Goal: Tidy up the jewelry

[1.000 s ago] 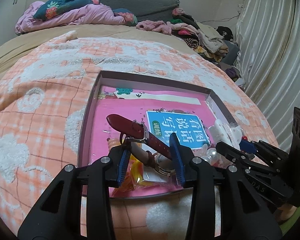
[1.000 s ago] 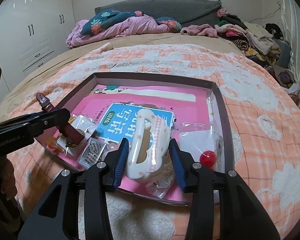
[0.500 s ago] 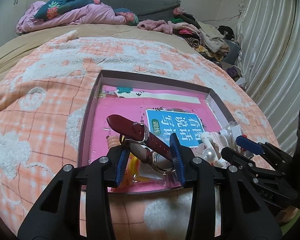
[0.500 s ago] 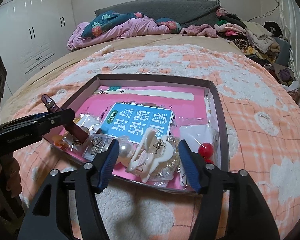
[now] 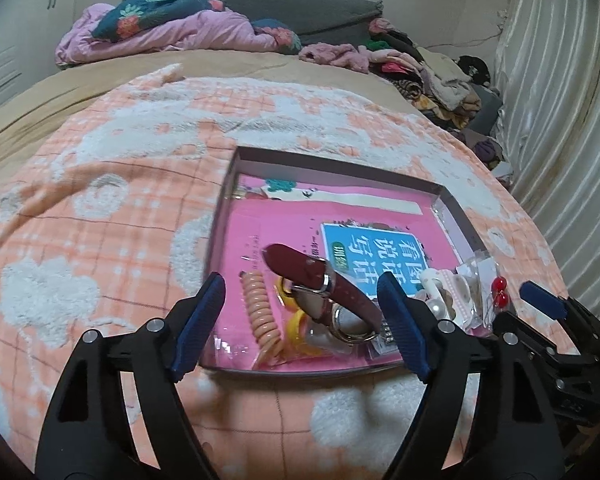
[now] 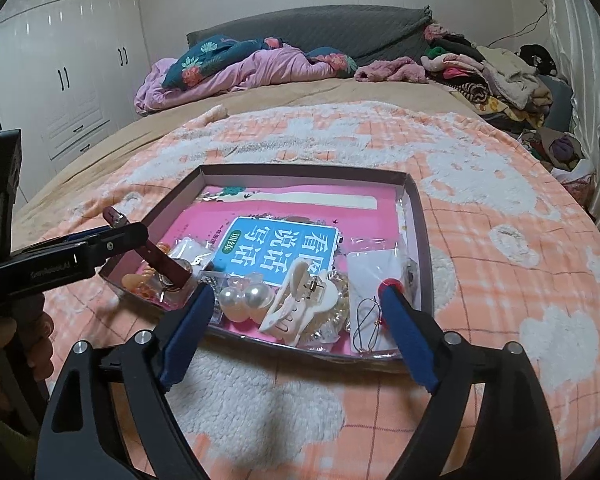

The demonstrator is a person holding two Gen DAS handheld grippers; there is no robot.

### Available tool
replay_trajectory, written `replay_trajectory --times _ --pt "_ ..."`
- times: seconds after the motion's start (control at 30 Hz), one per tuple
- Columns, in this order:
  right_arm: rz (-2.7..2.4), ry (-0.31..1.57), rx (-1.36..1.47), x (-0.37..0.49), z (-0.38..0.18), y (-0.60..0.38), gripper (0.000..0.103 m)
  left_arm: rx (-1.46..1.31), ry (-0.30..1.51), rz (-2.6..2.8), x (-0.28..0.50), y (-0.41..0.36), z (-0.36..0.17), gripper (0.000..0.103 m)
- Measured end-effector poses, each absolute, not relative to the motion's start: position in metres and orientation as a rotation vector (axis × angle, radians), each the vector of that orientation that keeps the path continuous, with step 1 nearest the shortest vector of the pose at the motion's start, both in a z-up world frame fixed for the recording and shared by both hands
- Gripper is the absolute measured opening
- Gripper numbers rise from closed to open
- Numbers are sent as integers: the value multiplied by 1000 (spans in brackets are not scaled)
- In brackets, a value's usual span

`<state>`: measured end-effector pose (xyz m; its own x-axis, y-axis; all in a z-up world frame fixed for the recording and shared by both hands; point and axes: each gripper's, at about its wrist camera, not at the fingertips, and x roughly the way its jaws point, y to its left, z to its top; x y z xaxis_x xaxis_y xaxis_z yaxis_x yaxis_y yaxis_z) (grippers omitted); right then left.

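**Both grippers let go over the tray**

A second ago our left gripper (image 5: pixel 300 312) pinched the red watch (image 5: pixel 320 284) and our right gripper (image 6: pixel 298 312) clasped the cream hair clip (image 6: pixel 300 300). Both sets of jaws have just been opening and now stand wide, pads clear of everything. The watch lies in the tray (image 5: pixel 340 162) on the bed, beside a coiled hair tie (image 5: pixel 260 312); the clip rests next to two pearls (image 6: pixel 244 300).
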<state>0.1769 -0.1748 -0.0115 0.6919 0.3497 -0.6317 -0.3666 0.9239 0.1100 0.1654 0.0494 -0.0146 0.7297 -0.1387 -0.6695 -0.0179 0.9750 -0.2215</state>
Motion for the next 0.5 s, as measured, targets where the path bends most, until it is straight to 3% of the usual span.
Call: replay_trajectory --times 0.23,0.5 --pt "402 684 -12 164 0 -180 90 -222 721 -49 152 55 4 88" --pt "410 642 -5 142 20 -187 97 -219 683 -52 131 53 27 94"
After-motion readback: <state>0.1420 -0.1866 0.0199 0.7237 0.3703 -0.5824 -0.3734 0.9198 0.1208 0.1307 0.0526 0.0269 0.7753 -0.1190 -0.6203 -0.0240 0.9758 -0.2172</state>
